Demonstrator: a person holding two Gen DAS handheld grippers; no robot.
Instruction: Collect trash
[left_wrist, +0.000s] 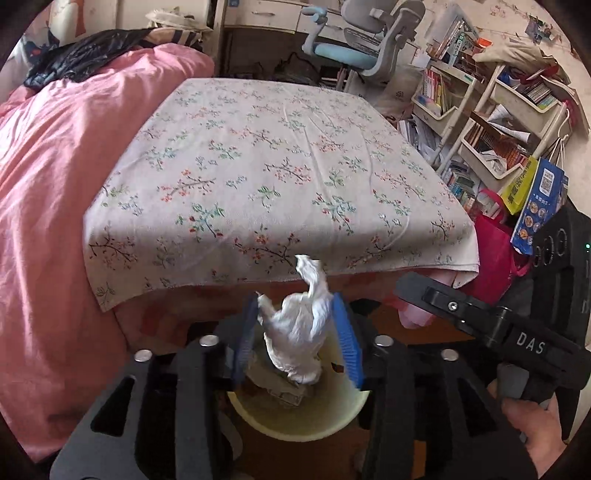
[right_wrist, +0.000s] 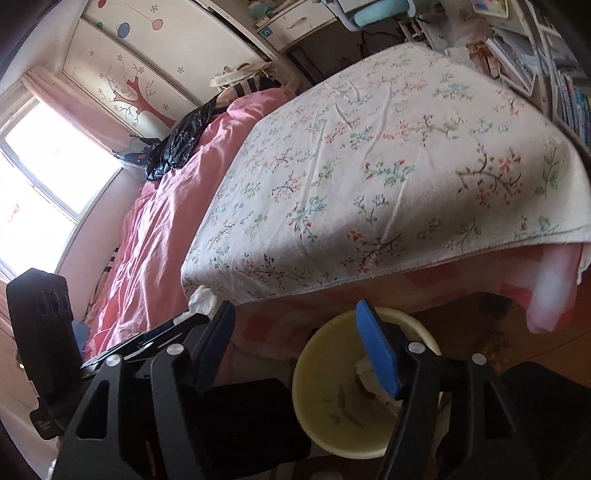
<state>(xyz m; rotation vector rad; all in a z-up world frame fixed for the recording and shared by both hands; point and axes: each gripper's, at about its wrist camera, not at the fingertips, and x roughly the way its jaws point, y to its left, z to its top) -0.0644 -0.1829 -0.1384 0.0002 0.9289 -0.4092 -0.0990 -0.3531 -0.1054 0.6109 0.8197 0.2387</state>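
Observation:
My left gripper (left_wrist: 295, 332) is shut on a crumpled white tissue (left_wrist: 299, 325) and holds it right above a pale yellow bin (left_wrist: 295, 424) on the floor at the foot of the bed. The bin holds paper scraps. In the right wrist view the same bin (right_wrist: 332, 413) sits low at centre right, and the tissue (right_wrist: 202, 297) peeks out beside the left gripper at the left. My right gripper (right_wrist: 295, 343) is open and empty, its blue pad (right_wrist: 376, 350) over the bin's rim. The right gripper also shows at the right of the left wrist view (left_wrist: 480, 314).
A bed with a floral cloth (left_wrist: 273, 166) and a pink quilt (left_wrist: 48, 221) fills the view beyond the bin. Cluttered bookshelves (left_wrist: 491, 122), bags (left_wrist: 532, 199) and a desk chair (left_wrist: 365, 40) stand to the right and behind.

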